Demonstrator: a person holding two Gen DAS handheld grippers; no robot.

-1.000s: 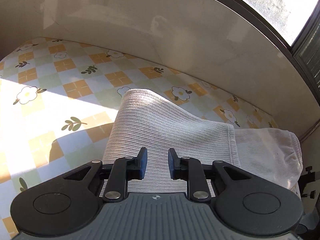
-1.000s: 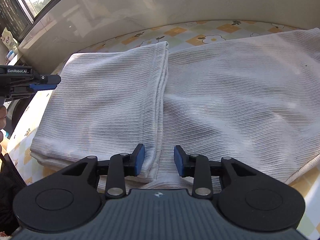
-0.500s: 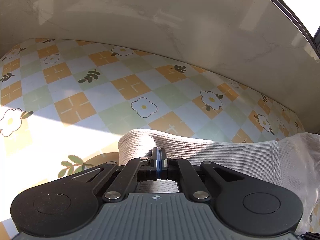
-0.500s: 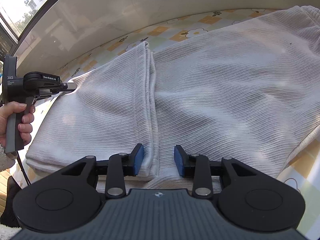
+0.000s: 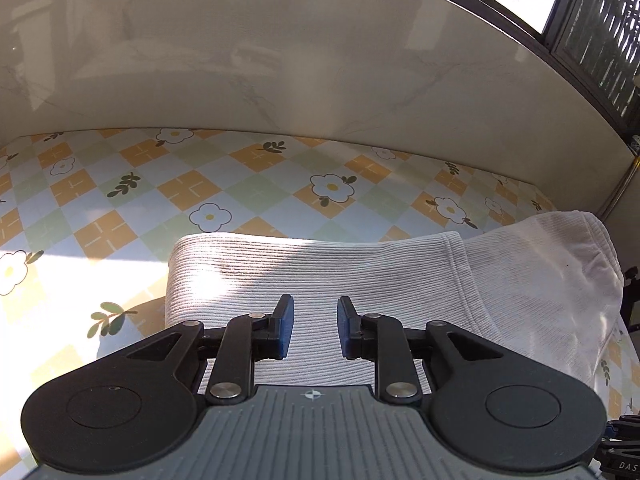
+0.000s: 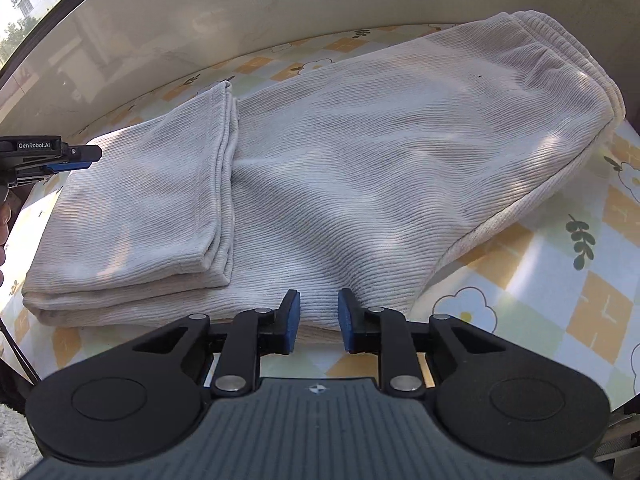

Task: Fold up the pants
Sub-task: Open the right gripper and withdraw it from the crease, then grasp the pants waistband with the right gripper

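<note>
White ribbed pants (image 6: 360,184) lie on the flowered tablecloth, the leg ends folded back over the body at the left (image 6: 152,200) and the waistband at the far right (image 6: 568,40). My right gripper (image 6: 319,322) is open and empty at the near edge of the pants. My left gripper (image 5: 314,330) is open and empty just above the folded leg part (image 5: 320,268). It also shows at the left edge of the right wrist view (image 6: 72,156).
The tablecloth (image 5: 192,188) has orange and green checks with flowers. A glossy marble wall (image 5: 280,60) runs along the table's far side, with a window above. Bare cloth lies left of the pants in the left wrist view.
My left gripper was shut half a second ago and is now open, drawn back over the fold. My right gripper has backed off to the near edge, so the whole pants show.
</note>
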